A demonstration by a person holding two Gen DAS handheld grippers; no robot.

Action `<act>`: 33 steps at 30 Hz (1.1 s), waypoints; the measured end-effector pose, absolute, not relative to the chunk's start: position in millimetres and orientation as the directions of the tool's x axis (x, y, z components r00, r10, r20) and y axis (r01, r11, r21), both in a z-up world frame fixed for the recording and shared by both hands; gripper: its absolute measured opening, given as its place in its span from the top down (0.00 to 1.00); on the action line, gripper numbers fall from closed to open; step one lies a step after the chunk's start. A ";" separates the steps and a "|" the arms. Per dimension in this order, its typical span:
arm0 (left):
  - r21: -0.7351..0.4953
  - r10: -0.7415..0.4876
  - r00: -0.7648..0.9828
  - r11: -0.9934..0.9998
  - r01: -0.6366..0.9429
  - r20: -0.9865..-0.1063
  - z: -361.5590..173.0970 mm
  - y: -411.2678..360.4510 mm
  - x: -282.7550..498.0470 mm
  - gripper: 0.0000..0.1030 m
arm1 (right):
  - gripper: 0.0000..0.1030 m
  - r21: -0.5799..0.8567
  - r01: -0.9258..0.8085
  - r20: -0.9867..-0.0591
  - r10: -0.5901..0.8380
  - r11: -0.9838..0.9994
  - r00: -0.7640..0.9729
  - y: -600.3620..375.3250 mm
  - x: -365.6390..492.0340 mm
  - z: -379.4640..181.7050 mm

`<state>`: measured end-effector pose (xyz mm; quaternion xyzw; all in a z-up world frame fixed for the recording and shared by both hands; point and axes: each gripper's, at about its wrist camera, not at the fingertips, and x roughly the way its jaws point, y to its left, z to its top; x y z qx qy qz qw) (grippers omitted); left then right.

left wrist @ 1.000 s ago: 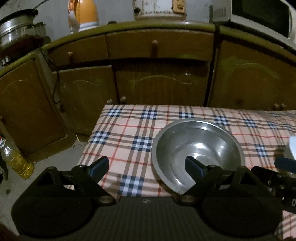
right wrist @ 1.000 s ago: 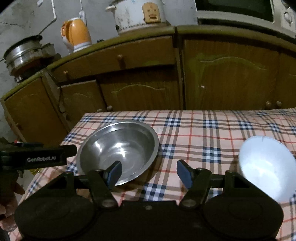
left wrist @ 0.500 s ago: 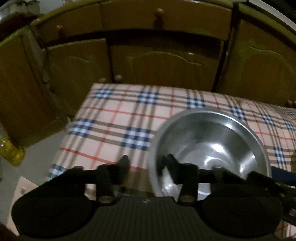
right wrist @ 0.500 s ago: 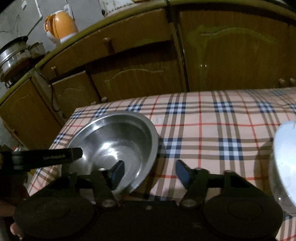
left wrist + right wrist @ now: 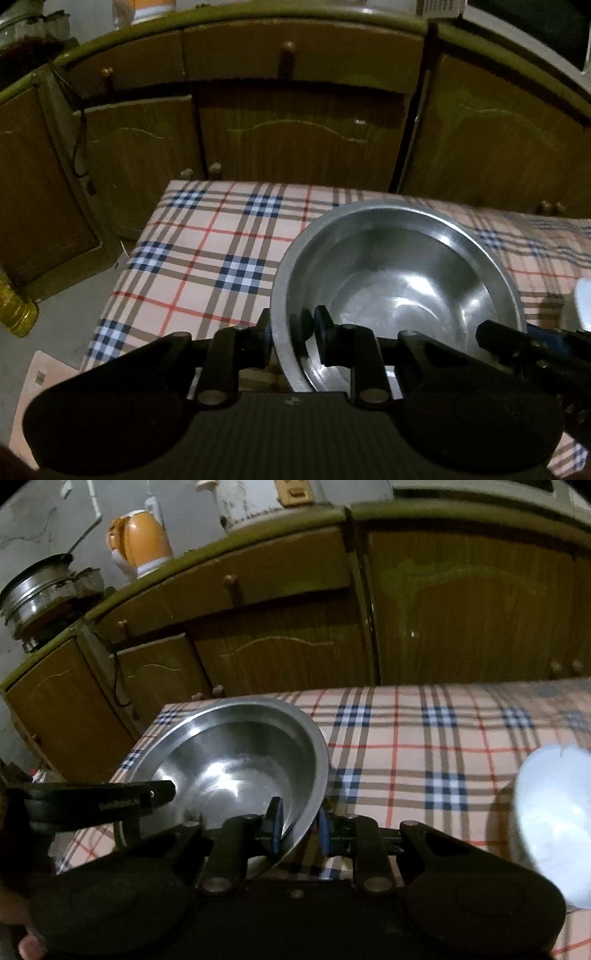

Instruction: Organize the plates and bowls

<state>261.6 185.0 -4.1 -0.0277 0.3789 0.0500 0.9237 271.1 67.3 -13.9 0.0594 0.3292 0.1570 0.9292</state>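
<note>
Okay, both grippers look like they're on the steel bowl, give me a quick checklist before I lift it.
1. Left hand-held gripper clamped on the steel bowl rim, jaws having just closed: ok.
2. Right hand-held gripper clamped on the bowl's rim at its own side, jaws having just closed: ok.
3. Bowl empty, nothing to spill: ok.
4. Bowl level: not ok, it looks tilted in the right wrist view.
5. White bowl apart from the steel bowl, on the checked tablecloth: ok.
6. Grip firm enough on the thin rim to carry the bowl: cannot tell.
</note>
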 end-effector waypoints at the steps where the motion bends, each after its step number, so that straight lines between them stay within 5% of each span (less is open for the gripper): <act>1: -0.013 0.072 0.711 0.994 -0.113 -0.700 0.2 182.9 257.5 0.76 | 0.75 0.202 -0.255 -0.590 0.325 0.946 0.739 66.8 266.8 -10.0; 19: 0.033 0.092 0.780 0.995 -0.092 -0.618 69.5 131.1 164.2 0.76 | 0.75 0.169 -0.236 -0.494 0.289 0.957 0.820 22.7 164.9 61.7; 33: 0.009 0.059 0.781 0.998 -0.068 -0.622 71.0 90.7 111.0 0.75 | 0.75 0.154 -0.202 -0.454 0.251 0.967 0.855 -21.6 97.4 78.3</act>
